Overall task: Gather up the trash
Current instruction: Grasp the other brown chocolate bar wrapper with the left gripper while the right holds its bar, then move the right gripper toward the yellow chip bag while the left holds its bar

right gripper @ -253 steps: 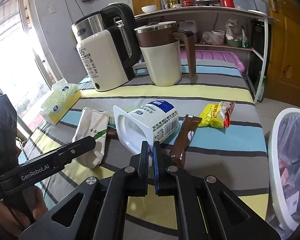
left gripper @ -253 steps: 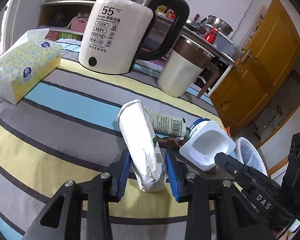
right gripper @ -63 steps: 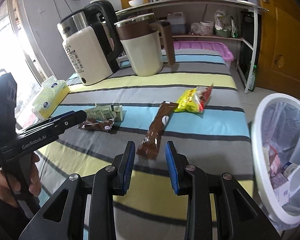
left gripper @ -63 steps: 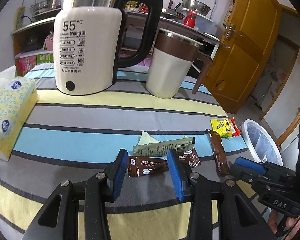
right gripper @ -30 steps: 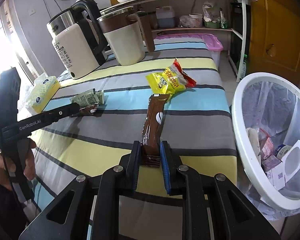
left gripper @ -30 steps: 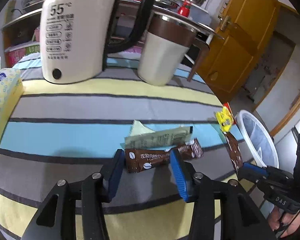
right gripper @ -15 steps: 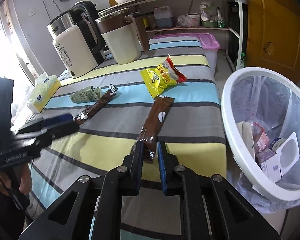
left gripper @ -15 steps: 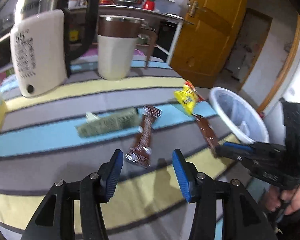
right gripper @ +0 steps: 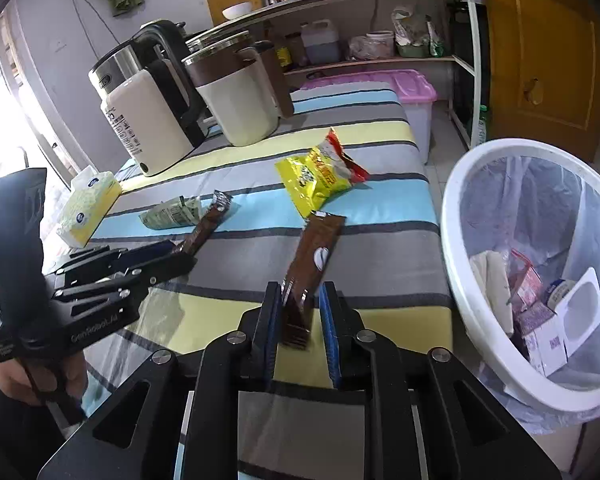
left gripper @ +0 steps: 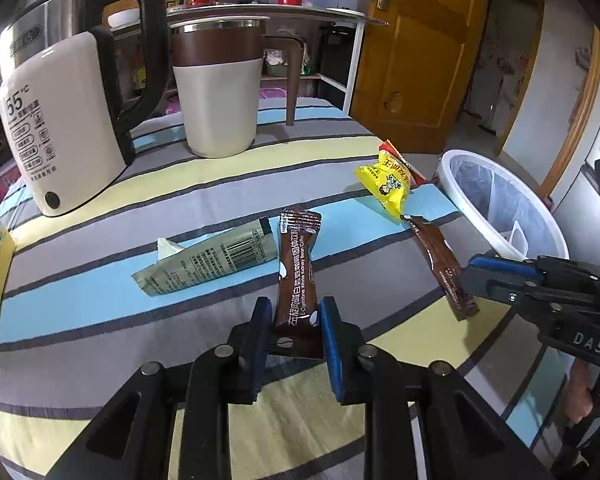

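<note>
The left tongs [left gripper: 296,334] were closed on the near end of a brown coffee sachet [left gripper: 296,280], which lay along the striped worktop [left gripper: 180,200] pointing toward twelve o'clock. The right tongs [right gripper: 300,316] had a second brown sachet [right gripper: 310,264] between their blue pads [right gripper: 327,312]; a gap showed on the right side, so whether they truly gripped it could not be told.

Beyond the left tongs, at about eleven o'clock, a green packet [left gripper: 208,260] touched the first sachet's far end. At one o'clock from the right tongs sat a yellow snack bag [right gripper: 316,180]. The white bin [right gripper: 476,320] stood at three o'clock, beside the worktop's edge, already holding a tub, cartons and wrappers.

The job looked roughly half done: four pieces remained on the worktop, two of them in or at the tongs. Kettle [left gripper: 64,120], mug [left gripper: 220,88] and tissue box [right gripper: 88,204] seemed not to be trash.
</note>
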Demonstrator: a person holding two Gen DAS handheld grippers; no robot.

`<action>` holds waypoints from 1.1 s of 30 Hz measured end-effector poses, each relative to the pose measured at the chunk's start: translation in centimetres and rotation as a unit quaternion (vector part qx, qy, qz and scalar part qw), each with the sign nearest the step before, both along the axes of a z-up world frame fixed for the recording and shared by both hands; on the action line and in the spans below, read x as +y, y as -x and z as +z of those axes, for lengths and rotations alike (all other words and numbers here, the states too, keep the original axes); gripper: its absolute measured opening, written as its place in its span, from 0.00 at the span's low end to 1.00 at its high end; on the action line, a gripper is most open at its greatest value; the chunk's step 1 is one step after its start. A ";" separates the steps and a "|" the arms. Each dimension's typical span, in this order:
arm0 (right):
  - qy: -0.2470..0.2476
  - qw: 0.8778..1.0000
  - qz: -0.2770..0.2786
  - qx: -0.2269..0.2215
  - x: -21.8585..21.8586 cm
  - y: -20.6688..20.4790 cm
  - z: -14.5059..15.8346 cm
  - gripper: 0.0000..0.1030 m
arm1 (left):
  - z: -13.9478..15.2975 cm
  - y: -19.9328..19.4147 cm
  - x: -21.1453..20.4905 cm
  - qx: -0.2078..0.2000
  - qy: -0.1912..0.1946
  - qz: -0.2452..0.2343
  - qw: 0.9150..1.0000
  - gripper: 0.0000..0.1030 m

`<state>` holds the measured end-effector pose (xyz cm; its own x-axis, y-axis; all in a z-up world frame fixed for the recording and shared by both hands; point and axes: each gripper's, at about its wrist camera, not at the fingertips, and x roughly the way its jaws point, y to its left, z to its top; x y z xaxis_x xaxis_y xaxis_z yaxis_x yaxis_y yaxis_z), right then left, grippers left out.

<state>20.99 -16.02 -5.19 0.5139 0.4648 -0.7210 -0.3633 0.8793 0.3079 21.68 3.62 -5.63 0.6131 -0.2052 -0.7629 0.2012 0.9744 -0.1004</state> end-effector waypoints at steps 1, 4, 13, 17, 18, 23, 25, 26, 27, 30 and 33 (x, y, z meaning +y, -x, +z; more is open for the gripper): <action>0.000 1.000 0.001 -0.001 0.1 0.0 0.1 0.21 | 0.1 0.2 0.1 -0.001 0.004 0.003 1.000 0.25; 0.000 1.000 0.002 -0.005 0.1 -0.1 0.2 0.27 | 0.4 0.9 0.5 -0.009 0.021 0.011 1.000 0.24; 0.007 1.000 0.000 -0.027 0.5 -2.0 1.4 0.32 | 1.1 3.4 1.8 -0.027 0.069 0.031 0.997 0.24; 0.021 0.999 0.003 -0.041 1.1 -3.8 1.8 0.39 | 1.3 3.7 2.1 -0.030 0.082 0.033 0.996 0.24; 0.023 0.999 0.003 -0.045 1.1 -4.3 1.9 0.41 | 1.3 3.8 2.2 -0.031 0.085 0.033 0.995 0.24; 0.038 0.998 0.007 -0.050 1.6 -6.9 2.1 0.43 | 1.2 3.7 2.4 -0.032 0.097 0.030 0.994 0.24; 0.045 0.998 0.009 -0.048 1.8 -7.8 1.8 0.43 | 1.1 3.6 2.4 -0.031 0.100 0.029 0.994 0.24; 0.049 0.998 0.011 -0.044 2.0 -8.2 1.6 0.43 | 1.1 3.6 2.4 -0.030 0.102 0.028 0.994 0.24; 0.051 0.998 0.013 -0.041 2.0 -8.5 1.5 0.43 | 1.0 3.5 2.4 -0.029 0.105 0.027 0.994 0.24; 0.064 0.997 0.025 -0.037 2.5 -9.2 1.0 0.43 | 1.0 3.5 2.4 -0.027 0.110 0.025 0.993 0.24; 0.073 0.996 0.029 -0.035 2.8 -9.6 0.7 0.43 | 1.0 3.4 2.3 -0.026 0.111 0.025 0.993 0.24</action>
<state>30.55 -13.26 -4.45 0.5411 0.3872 -0.7465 -0.4306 0.8901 0.1495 18.25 5.97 -4.65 0.6646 -0.3334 -0.6687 0.1646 0.9383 -0.3041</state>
